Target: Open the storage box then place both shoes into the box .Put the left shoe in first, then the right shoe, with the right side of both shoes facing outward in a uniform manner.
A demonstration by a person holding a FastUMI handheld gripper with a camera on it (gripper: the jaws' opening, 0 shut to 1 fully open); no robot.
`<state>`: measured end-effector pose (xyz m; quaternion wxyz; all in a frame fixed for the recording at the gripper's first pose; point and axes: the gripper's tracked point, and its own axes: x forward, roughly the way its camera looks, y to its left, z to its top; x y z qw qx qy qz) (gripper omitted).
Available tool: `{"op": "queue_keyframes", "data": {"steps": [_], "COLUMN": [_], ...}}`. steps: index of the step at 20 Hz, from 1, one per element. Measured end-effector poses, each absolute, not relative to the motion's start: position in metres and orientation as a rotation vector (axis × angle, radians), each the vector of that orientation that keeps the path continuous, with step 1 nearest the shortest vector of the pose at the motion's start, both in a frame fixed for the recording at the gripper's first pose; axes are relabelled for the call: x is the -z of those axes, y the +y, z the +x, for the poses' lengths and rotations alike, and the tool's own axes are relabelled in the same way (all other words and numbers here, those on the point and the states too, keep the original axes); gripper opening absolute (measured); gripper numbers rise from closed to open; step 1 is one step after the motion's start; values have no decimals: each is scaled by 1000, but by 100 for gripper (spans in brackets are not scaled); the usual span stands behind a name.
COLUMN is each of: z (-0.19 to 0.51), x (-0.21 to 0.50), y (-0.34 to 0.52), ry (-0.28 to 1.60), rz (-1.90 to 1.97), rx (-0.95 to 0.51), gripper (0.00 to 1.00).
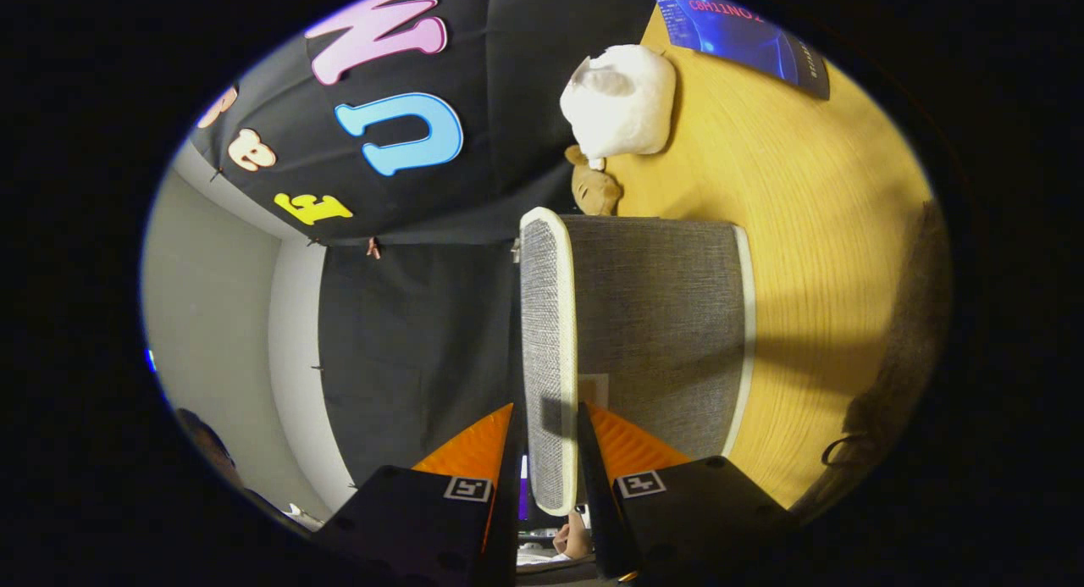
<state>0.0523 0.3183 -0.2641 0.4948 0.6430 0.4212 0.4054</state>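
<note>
Currently the gripper (546, 434) is rolled on its side, so the wooden table (813, 231) is running vertically past it. The storage box (652, 333), grey fabric with white trim, is sitting on that table just ahead of the fingers. Its lid (546, 350), a mesh-textured panel edged in white, is standing edge-on between the two fingers, apparently lifted away from the box body. Jaws are sitting narrow, one finger on each face of the lid; looks like they're clenching it, though actual contact on both sides is hard to confirm.

No shoes visible in this view. A white plush toy (622, 100) and a small brown plush toy (595, 189) are lying beyond the box.

Judgement: opening step is underway, nothing loaded yet.

Risks:
- Thin lid edge slipping out of the pinch, so the lid is flopping shut.
- Pulling too hard is dragging the light fabric box across the table or tipping it.
- Over-swinging could knock the plush toys.
</note>
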Motion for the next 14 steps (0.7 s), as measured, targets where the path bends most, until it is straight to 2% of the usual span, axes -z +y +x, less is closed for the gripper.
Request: {"op": "queue_keyframes", "data": {"steps": [3,6,14], "z": [60,58,71], "x": [274,258,159], "y": [318,317,330], "ry": [1000,971,853], "rz": [1531,1541,1498], "rx": [-930,-947,-1032], "gripper": [11,5,5]}}
